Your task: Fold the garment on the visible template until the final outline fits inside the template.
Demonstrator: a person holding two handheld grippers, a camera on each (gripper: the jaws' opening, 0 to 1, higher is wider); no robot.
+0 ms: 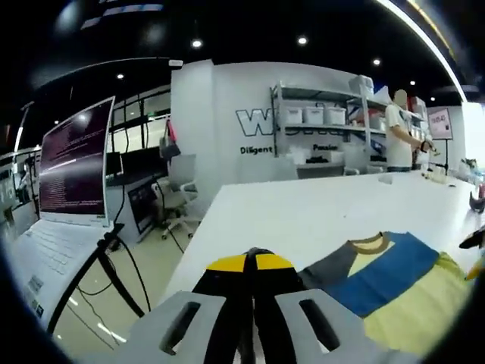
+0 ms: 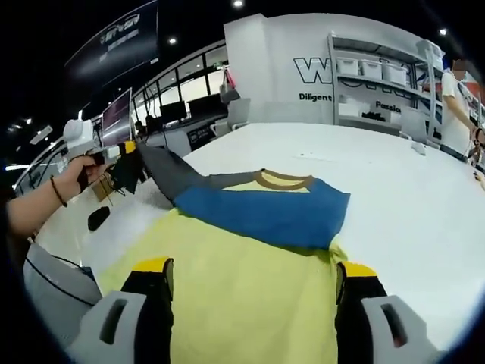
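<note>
**Visitor:** Where is the garment at this moment?

**Onlooker:** A yellow, blue and grey T-shirt (image 2: 250,258) lies on the white table (image 2: 409,189), collar (image 2: 282,180) facing the far wall. In the right gripper view its yellow body spreads between the right gripper (image 2: 254,284)'s two yellow-tipped jaws, which stand wide apart and hold nothing.

**Visitor:** And the other claw?

**Onlooker:** The left gripper (image 2: 130,163) appears at the left of that same view, held in a person's hand (image 2: 79,176) with a band at the wrist. It is clamped on the grey sleeve (image 2: 170,176), which is lifted off the table and drawn out to the side. In the left gripper view the jaws of that gripper (image 1: 248,267) are pressed together, the shirt (image 1: 394,284) lying to their right on the table (image 1: 303,212).

**Visitor:** What else is in the room?

**Onlooker:** An open laptop (image 1: 68,182) with a lit screen stands to the left, cables hanging below it. Shelving (image 1: 318,121) with white bins lines the back wall beside large lettering, and a person in a white shirt (image 1: 398,129) stands at the table's far end. An office chair (image 1: 178,193) sits on the floor nearby.
</note>
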